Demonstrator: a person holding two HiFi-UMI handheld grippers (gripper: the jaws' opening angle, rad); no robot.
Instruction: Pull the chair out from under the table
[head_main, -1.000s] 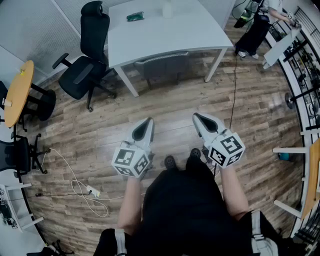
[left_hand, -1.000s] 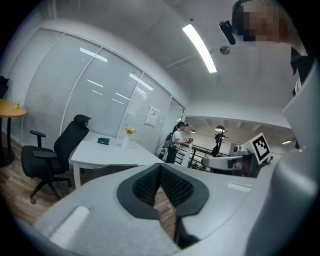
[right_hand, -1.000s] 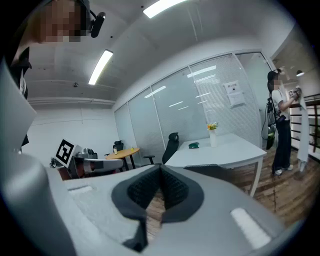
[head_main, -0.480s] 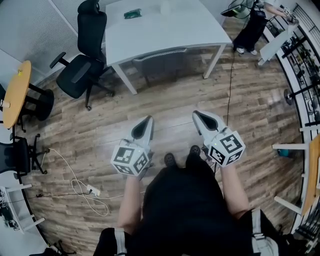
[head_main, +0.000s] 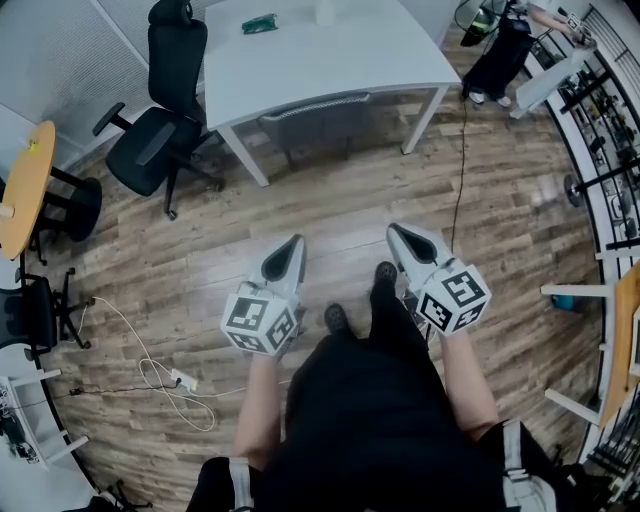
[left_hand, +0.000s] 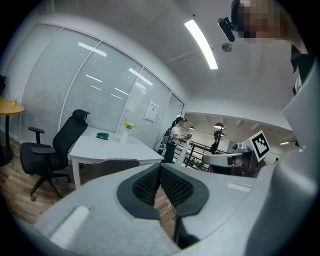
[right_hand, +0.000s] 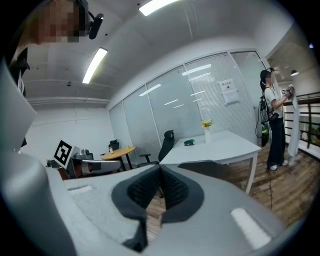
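A grey mesh-backed chair (head_main: 318, 118) is tucked under the near edge of a white table (head_main: 320, 55); only its backrest shows. The same chair (left_hand: 112, 167) shows past the jaws in the left gripper view, and the chair (right_hand: 207, 167) also in the right gripper view. My left gripper (head_main: 295, 243) and right gripper (head_main: 393, 232) hang side by side over the wood floor, well short of the chair. Both are shut with nothing between the pads.
A black office chair (head_main: 160, 120) stands left of the table. A green object (head_main: 258, 23) and a vase (head_main: 324, 12) sit on the tabletop. A person (head_main: 500, 45) stands at the far right. A white cable (head_main: 150, 370) lies on the floor at left.
The table and chair have slid slightly up in the head view. One foot has come forward between the grippers. Both grippers stay shut.
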